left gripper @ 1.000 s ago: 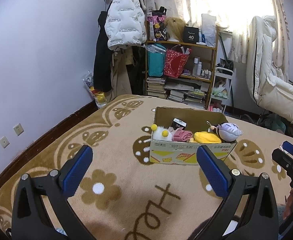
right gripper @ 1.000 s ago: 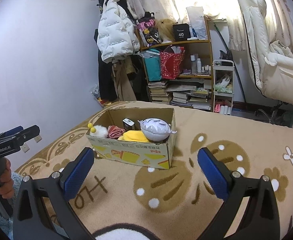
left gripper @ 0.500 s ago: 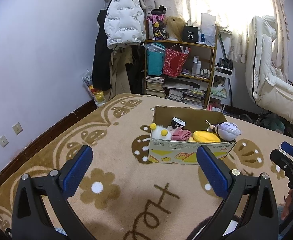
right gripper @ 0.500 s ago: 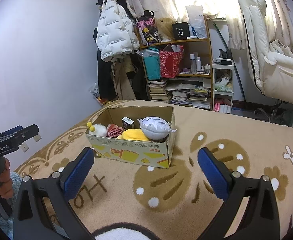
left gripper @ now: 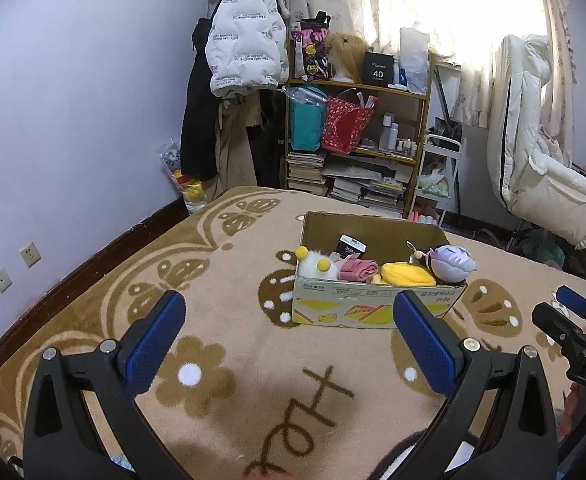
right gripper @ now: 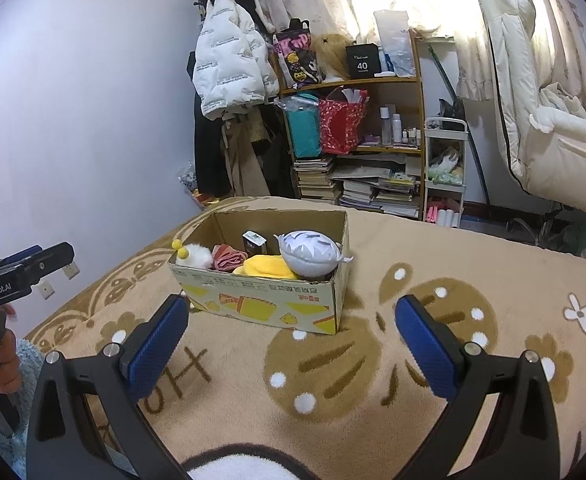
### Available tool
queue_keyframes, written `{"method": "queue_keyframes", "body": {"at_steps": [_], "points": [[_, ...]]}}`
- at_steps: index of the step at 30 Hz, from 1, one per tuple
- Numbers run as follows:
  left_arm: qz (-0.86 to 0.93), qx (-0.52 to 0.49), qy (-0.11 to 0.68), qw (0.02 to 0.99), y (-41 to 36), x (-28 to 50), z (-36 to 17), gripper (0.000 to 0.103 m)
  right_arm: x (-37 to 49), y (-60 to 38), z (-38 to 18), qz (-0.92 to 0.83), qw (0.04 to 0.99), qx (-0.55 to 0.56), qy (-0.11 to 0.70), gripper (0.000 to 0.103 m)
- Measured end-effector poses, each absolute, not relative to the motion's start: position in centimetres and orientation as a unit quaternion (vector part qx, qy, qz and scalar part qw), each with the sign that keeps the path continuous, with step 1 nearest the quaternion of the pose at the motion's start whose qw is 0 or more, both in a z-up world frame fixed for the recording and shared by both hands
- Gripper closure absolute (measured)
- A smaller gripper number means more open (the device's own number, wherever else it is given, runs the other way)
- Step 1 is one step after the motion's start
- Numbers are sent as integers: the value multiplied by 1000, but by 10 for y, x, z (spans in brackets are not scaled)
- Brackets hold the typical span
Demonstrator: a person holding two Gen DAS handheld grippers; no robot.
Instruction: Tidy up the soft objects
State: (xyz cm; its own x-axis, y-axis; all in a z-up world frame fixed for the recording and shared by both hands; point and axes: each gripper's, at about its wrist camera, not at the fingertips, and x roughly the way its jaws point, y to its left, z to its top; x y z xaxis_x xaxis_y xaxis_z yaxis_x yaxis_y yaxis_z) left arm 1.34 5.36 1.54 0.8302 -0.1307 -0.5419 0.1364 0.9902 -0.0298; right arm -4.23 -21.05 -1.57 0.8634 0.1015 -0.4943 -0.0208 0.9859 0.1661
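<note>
A cardboard box (left gripper: 377, 310) (right gripper: 261, 300) stands on the brown patterned blanket. Inside lie a white plush with yellow balls (left gripper: 317, 266) (right gripper: 195, 256), a pink cloth (left gripper: 357, 270) (right gripper: 229, 261), a yellow plush (left gripper: 407, 274) (right gripper: 267, 267), a grey-purple round plush (left gripper: 453, 262) (right gripper: 311, 254) and a small black box (left gripper: 351, 245) (right gripper: 255, 241). My left gripper (left gripper: 289, 332) is open and empty, held back from the box. My right gripper (right gripper: 291, 334) is open and empty too, also short of the box. The right gripper (left gripper: 573, 320) shows at the left wrist view's right edge.
A shelf (left gripper: 357, 140) crammed with bags, books and bottles stands behind the bed, beside hanging coats (left gripper: 245, 52). A white padded chair (left gripper: 533, 176) is at the right. A hand (right gripper: 1, 364) holds the left gripper handle at the right wrist view's left edge.
Both views drifted slightly; the box sits a touch further off and lower-left in the right wrist view. Both grippers stayed open and empty.
</note>
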Motion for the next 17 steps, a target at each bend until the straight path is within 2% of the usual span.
{"method": "queue_keyframes", "body": {"at_steps": [17], "points": [[-68,7,286,956,51,14,13,0,-41,-212,-16,31,962,78,262,0]]}}
